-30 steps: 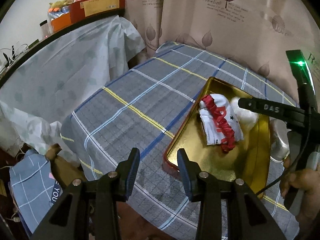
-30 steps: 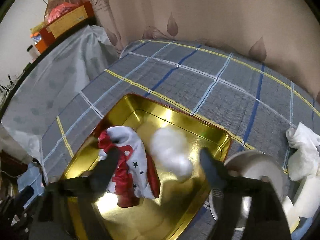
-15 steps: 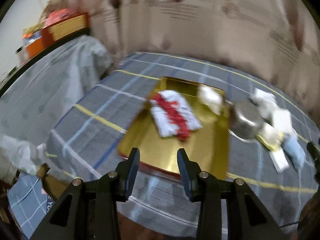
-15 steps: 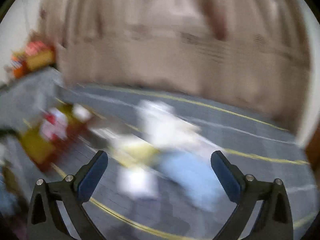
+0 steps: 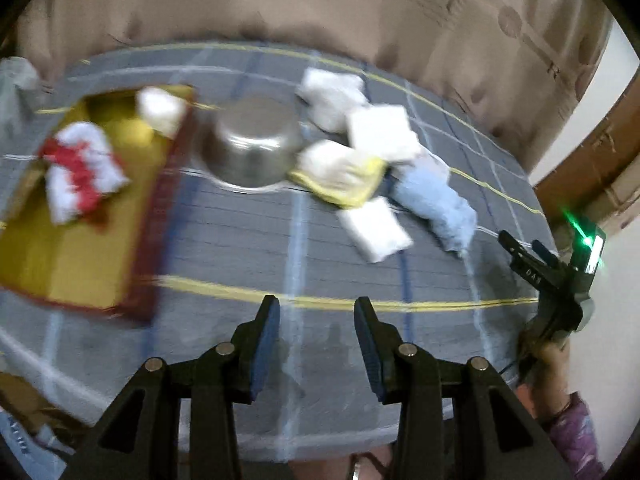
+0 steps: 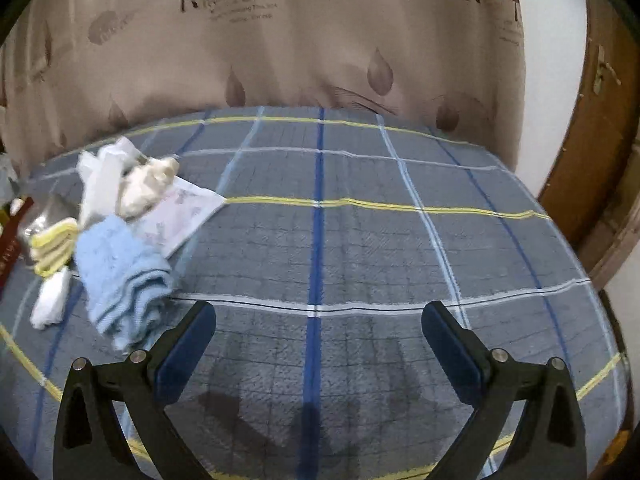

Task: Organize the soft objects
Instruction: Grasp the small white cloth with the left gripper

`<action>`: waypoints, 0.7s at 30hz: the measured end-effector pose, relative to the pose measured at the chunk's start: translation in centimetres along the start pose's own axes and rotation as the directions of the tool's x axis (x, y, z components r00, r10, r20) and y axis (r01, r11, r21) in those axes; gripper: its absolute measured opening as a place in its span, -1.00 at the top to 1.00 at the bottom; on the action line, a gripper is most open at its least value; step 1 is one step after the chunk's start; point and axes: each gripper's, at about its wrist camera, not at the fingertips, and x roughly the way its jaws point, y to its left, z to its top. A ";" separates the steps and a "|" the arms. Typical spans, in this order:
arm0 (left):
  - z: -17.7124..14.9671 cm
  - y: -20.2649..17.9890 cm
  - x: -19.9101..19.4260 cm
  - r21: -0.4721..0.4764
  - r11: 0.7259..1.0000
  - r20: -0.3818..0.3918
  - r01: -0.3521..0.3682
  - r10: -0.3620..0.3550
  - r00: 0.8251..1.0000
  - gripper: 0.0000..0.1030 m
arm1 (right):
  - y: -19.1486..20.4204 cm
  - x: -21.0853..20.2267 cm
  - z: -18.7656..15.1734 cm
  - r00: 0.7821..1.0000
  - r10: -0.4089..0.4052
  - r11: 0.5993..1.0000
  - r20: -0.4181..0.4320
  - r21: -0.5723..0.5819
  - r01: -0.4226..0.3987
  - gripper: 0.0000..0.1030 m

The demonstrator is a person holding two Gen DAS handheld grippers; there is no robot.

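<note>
Blue towel (image 6: 124,280), rolled, lies on the plaid tablecloth (image 6: 360,240) at about 10 o'clock from the right gripper (image 6: 320,344), near its left finger; nothing touches it. Right jaws spread wide, empty. Left gripper (image 5: 316,336) partly spread, empty, hovering over bare cloth. Towel likely light, limp, non-slippery; pinch across the thick rolled middle so it won't unroll. Gold tray (image 5: 72,264), at 10 o'clock from left gripper, holds a red-white cloth (image 5: 80,172). Left view blurred.
</note>
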 end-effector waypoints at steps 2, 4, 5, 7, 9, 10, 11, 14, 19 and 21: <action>0.8 -1.2 1.5 0.003 1.000 -0.021 0.018 -0.018 1.000 0.24 | 0.1 -0.8 -0.6 0.999 0.029 1.000 0.028 -0.009 -0.029 -0.99; 2.0 -2.5 3.2 0.004 1.000 -0.035 0.030 -0.029 0.999 0.24 | 0.3 -1.1 -0.9 0.998 0.043 0.999 0.046 -0.021 -0.042 -1.00; 2.5 -2.7 3.8 0.001 0.999 -0.042 0.035 -0.035 0.999 0.24 | 0.4 -1.2 -0.9 0.998 0.049 0.998 0.049 -0.027 -0.048 -1.00; 3.6 -3.5 5.6 -0.007 0.999 -0.076 0.041 -0.041 0.996 0.24 | 0.6 -1.3 -0.9 0.996 0.067 0.997 0.054 -0.032 -0.066 -1.00; 4.4 -3.6 6.6 -0.028 0.998 -0.098 0.059 -0.061 0.993 0.24 | 0.6 -1.5 -1.0 0.995 0.084 0.996 0.061 -0.029 -0.083 -1.00; 4.7 -3.6 7.1 -0.034 0.997 -0.103 0.071 -0.074 0.992 0.24 | 0.5 -1.6 -1.0 0.993 0.094 0.995 0.065 -0.028 -0.093 -1.00; 5.1 -3.9 7.6 -0.040 0.996 -0.111 0.080 -0.084 0.990 0.24 | 0.5 -1.6 -1.0 0.993 0.101 0.995 0.066 -0.027 -0.099 -1.00; 5.9 -3.9 8.4 -0.057 0.993 -0.111 0.099 -0.105 0.988 0.24 | 0.4 -1.5 -1.1 0.990 0.125 0.992 0.064 -0.034 -0.123 -1.00; 6.7 -4.2 10.5 -0.079 0.994 -0.157 0.080 -0.091 0.983 0.21 | 0.4 -1.8 -1.1 0.986 0.148 0.988 0.079 -0.042 -0.145 -1.00; 6.8 -4.2 10.6 -0.083 0.994 -0.150 0.076 -0.088 0.985 0.09 | 0.4 -1.9 -1.1 0.984 0.154 0.988 0.084 -0.041 -0.151 -1.00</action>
